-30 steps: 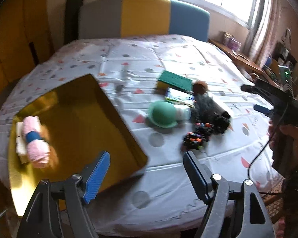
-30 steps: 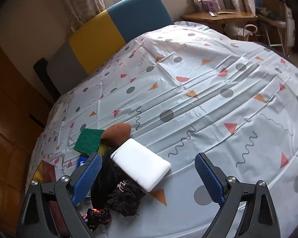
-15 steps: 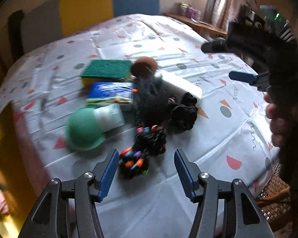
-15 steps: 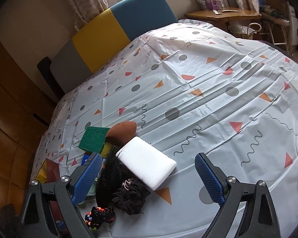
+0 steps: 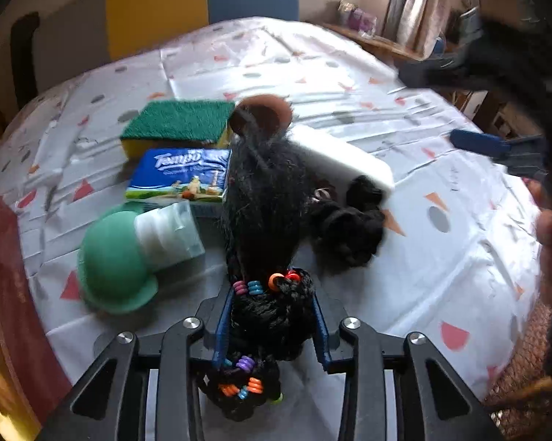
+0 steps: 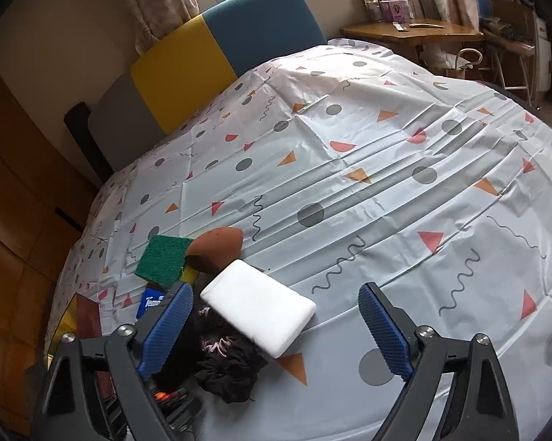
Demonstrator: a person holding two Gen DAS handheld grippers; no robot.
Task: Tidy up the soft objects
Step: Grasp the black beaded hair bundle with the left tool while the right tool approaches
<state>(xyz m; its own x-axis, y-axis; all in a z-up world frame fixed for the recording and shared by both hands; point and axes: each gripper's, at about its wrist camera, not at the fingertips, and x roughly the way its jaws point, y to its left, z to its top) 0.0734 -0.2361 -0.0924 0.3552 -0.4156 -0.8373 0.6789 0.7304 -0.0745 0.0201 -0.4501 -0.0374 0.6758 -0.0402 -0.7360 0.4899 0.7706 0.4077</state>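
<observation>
A black braided bundle with coloured beads (image 5: 268,305) lies on the patterned cloth (image 6: 349,165). My left gripper (image 5: 270,334) has its jaws closing, and both blue pads press the bundle's sides. Behind the bundle lie a black fuzzy piece (image 5: 264,198), a black scrunchie (image 5: 349,228), a white sponge (image 5: 342,154), a brown puff (image 5: 263,114), a green scouring sponge (image 5: 176,121) and a blue tissue pack (image 5: 180,176). My right gripper (image 6: 274,290) hovers over the white sponge (image 6: 257,312). Its jaws stand wide, closing slightly, and touch nothing.
A green cap with a white roll (image 5: 114,261) lies left of the bundle. The gold tray's edge (image 5: 4,257) shows at the far left. A grey, yellow and blue backrest (image 6: 220,47) stands behind, and a wooden desk (image 6: 411,31) at the back right.
My left gripper swung right from the gold tray, sank over the pile and narrowed its jaws around the beaded bundle. The right gripper stayed in place.
</observation>
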